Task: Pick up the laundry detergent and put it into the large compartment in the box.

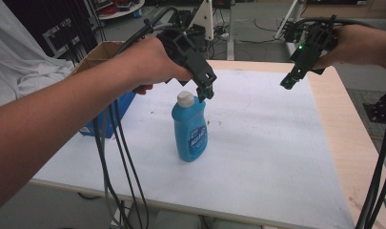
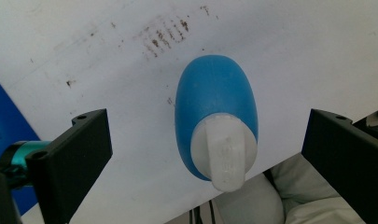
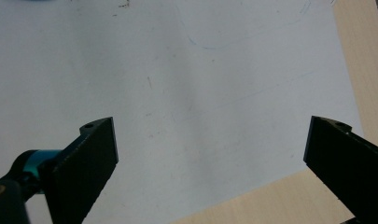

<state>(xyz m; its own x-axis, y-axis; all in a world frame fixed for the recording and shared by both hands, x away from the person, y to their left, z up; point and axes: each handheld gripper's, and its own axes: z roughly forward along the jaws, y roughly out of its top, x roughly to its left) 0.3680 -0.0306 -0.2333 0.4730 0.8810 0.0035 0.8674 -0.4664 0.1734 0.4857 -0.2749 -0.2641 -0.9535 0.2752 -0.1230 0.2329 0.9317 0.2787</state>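
Left gripper (image 2: pixel 203 154), jaws spread wide, hangs directly above an upright, smooth blue plastic bottle (image 1: pixel 190 128) with ribbed white cap (image 2: pixel 224 156), not touching. Right gripper (image 1: pixel 287 84), also spread, hovers well apart over the scuffed white sheet (image 1: pixel 257 143).

Wood table (image 1: pixel 345 143) w/ white sheet (image 1: pixel 257 143); blue bottle (image 1: pixel 190 131) upright on sheet.

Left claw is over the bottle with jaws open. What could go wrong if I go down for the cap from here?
1. The tall blue plastic bottle stands free on the white table sheet; a jaw clipping its white flip cap could tip it.
2. In the left gripper view the cap sits off-centre between the open left claw jaws, so one jaw may touch first and push it sideways.
3. The right claw hangs apart, unable to steady it.
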